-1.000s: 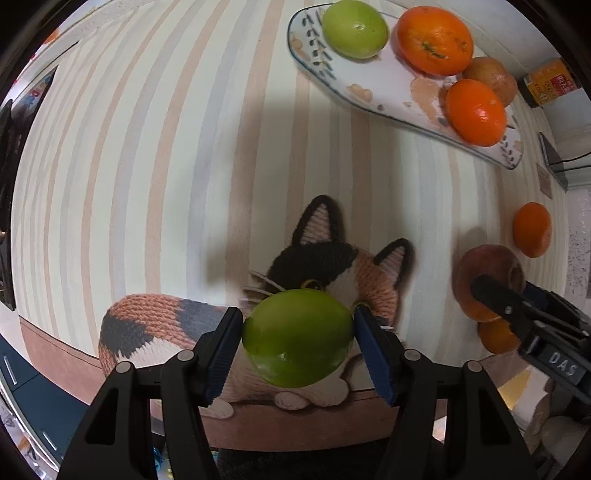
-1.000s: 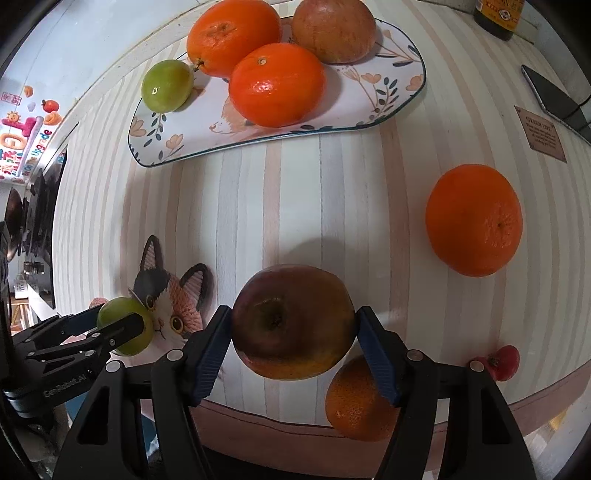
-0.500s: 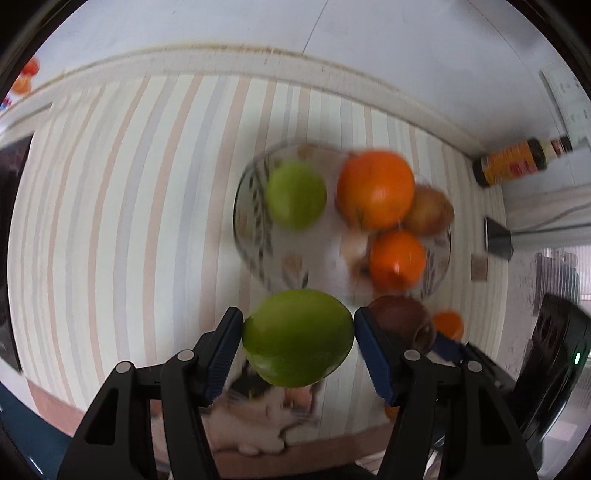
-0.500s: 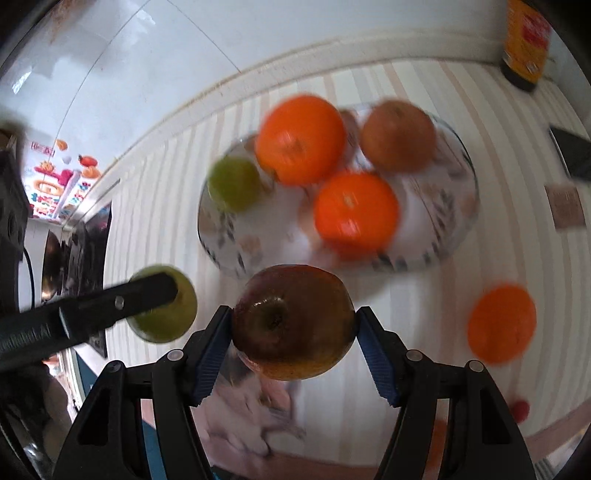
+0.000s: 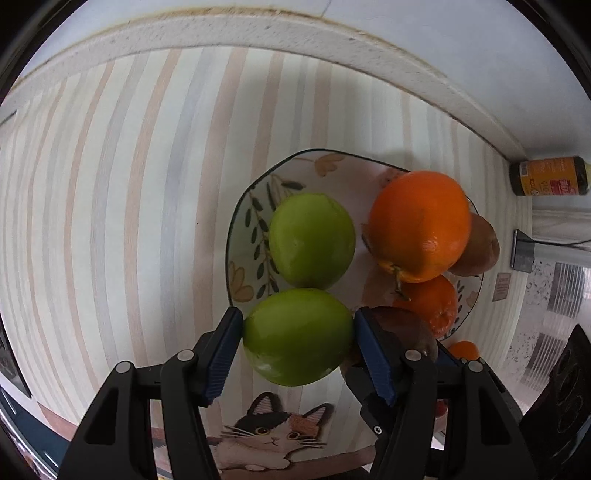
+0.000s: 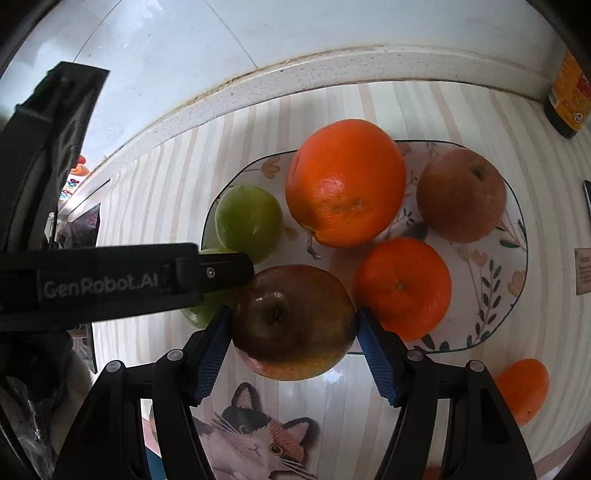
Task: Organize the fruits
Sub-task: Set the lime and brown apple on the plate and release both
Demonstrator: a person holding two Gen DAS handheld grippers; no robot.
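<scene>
My left gripper [image 5: 298, 338] is shut on a green apple [image 5: 298, 336], held over the near left rim of the leaf-patterned plate [image 5: 243, 229]. On the plate lie another green apple [image 5: 312, 240], a large orange [image 5: 419, 223], a smaller orange [image 5: 428, 304] and a brownish apple [image 5: 480, 245]. My right gripper [image 6: 294, 326] is shut on a dark red apple [image 6: 294, 323], held over the plate's [image 6: 517, 288] near edge, close beside the left gripper's arm [image 6: 110, 280]. The same fruits show there: green apple [image 6: 248, 222], large orange [image 6: 345, 182], small orange [image 6: 402, 288], brownish apple [image 6: 461, 195].
A loose orange [image 6: 524, 389] lies on the striped cloth to the right of the plate. A cat picture [image 6: 258, 439] is printed near the cloth's front edge. A dark bottle [image 5: 546, 176] lies by the wall at the right, and a raised kerb [image 5: 258, 29] runs along the back.
Both grippers have carried their apples away from the cat picture toward the plate, which now lies right under and ahead of them. Grips are unchanged.
</scene>
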